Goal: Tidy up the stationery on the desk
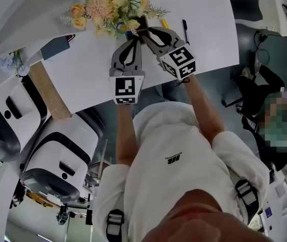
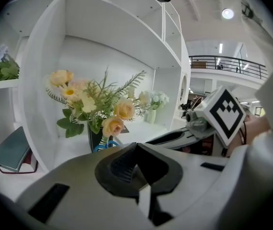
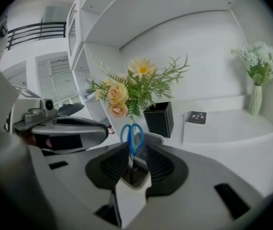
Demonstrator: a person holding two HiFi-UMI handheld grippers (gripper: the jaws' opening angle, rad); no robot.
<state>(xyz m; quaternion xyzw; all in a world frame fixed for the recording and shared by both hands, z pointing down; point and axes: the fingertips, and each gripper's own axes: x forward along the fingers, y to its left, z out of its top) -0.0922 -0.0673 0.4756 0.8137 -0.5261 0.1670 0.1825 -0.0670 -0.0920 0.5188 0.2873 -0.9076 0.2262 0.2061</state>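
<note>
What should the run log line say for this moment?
left gripper: shut, empty | right gripper: open, blue scissors between jaws | ahead: flowers

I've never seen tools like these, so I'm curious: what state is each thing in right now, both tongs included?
Left tongs: shut, empty.
Right tongs: open, scissors between them.
Scissors: upright, handles up.
Notebook: closed, lying flat.
Pen: lying on desk.
Black vase: upright.

The person is wearing a white short-sleeved T-shirt (image 1: 184, 185) showing a small black printed logo (image 1: 174, 160). Black buckled webbing straps (image 1: 114, 221) are crossing both shoulders. The grey moulded-plastic left gripper (image 2: 135, 164) and right gripper (image 3: 132, 164) are each bearing a white black-patterned marker cube (image 1: 125, 88).
</note>
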